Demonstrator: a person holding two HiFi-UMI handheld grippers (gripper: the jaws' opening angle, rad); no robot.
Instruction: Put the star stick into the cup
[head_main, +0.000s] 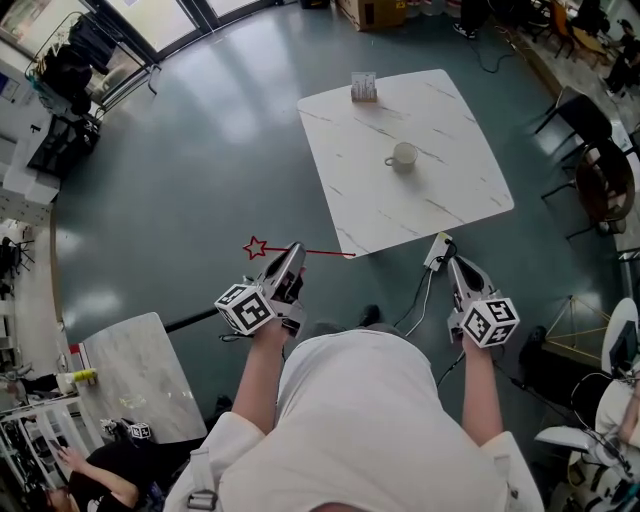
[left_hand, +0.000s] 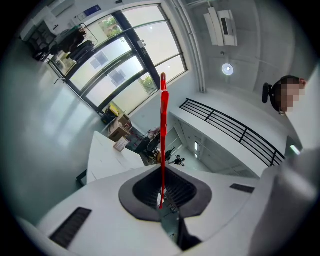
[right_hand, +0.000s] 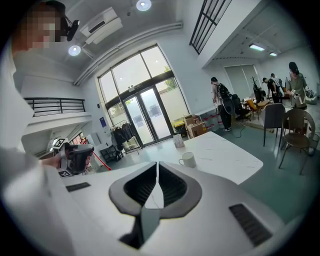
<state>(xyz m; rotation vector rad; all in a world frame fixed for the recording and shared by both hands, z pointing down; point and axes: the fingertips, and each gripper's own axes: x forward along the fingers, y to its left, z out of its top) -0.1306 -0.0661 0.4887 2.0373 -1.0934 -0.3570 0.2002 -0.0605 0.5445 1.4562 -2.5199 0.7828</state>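
A thin red star stick is held level in front of me, its star pointing left and its other end reaching the near edge of the white marble table. My left gripper is shut on the stick near its middle. In the left gripper view the stick rises straight up from between the jaws. The white cup stands upright mid-table, also seen in the right gripper view. My right gripper is shut with nothing in it, just short of the table's near corner.
A small card holder stands at the table's far edge. Dark chairs are on the right. A white plug block with a cable lies on the floor by the table corner. A second marble table is at lower left.
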